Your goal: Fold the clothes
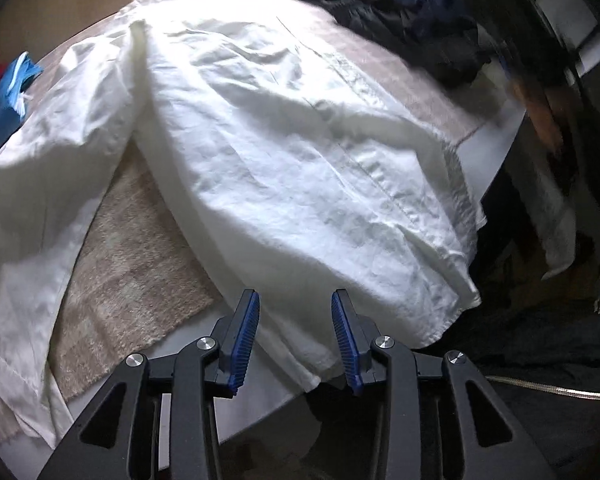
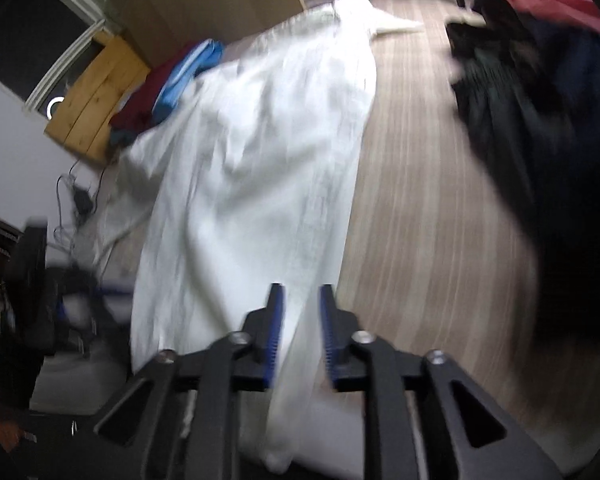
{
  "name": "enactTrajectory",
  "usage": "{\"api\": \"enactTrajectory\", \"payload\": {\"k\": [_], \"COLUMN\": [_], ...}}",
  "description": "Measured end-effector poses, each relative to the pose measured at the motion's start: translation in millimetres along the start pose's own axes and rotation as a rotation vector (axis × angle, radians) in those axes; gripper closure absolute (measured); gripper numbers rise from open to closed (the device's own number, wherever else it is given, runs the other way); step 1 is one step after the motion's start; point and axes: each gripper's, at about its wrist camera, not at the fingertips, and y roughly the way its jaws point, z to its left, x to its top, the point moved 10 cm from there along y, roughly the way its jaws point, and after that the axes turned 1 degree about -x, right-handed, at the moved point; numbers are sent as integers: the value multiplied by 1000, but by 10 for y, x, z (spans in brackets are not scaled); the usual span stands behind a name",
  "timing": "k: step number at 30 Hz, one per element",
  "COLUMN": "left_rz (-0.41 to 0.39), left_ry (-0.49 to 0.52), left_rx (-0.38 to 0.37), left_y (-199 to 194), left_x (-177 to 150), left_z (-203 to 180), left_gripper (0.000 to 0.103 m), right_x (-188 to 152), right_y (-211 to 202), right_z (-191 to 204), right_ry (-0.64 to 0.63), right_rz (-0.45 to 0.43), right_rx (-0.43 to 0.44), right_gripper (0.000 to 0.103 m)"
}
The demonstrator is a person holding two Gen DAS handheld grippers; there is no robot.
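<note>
Right wrist view is motion-blurred, so I cannot resolve fabric detail or the clutter at its left edge. I read the right gripper [image 2: 300, 322] as pointing steeply down with jaws parted; the white garment [image 2: 256, 168] runs between the blue pads [image 2: 274, 332], which do not press on it. I see that garment lying lengthwise on the bed [image 2: 428, 216], its near end hanging over the near edge. Left wrist view is sharper. I see the left gripper [image 1: 296, 336] also pitched down, jaws parted, with the garment's near hem in the gap and both pads clear of it. One sleeve [image 1: 48, 184] trails toward the left edge over a beige blanket [image 1: 132, 280]. A dark clothes pile [image 1: 400, 12] with a pink item on top occupies the far right corner; blue and red clothes [image 2: 172, 84] sit at the far left edge. Everything at that view's right margin is dark and blurred.
</note>
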Motion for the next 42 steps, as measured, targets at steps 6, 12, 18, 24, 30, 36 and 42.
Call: {"api": "enactTrajectory", "payload": {"k": [6,12,18,24,30,36,42], "left_rz": [38,47,-47,-136,-114,-53,-120], "left_ry": [-11,-66,-145,-115,-62,-91,-102], "left_rx": [65,91,122,314,365,303,199], "left_y": [149,149,-348,-771,-419,235,227], "left_x": [-35,-36,225,1114,1910,2166,2120], "left_z": [-17,-1,238,1083,1898,2293,2311], "left_gripper": [69,71,73,56,52,78,100], "right_x": [970,1698,2160,2356,2886,3216,3259], "right_y": [327,826,908,942,1018,1349,1634], "right_z": [-181,-528,-393,-303,-197,-255,-352], "right_ry": [-53,36,-31,-113,-129,-101,-66], "right_rz": [0,18,-11,-10,-38,-29,20], "right_rx": [-70,-60,-14,-31,-43,-180,-176], "right_gripper": [66,65,65,65,64,57,69]}}
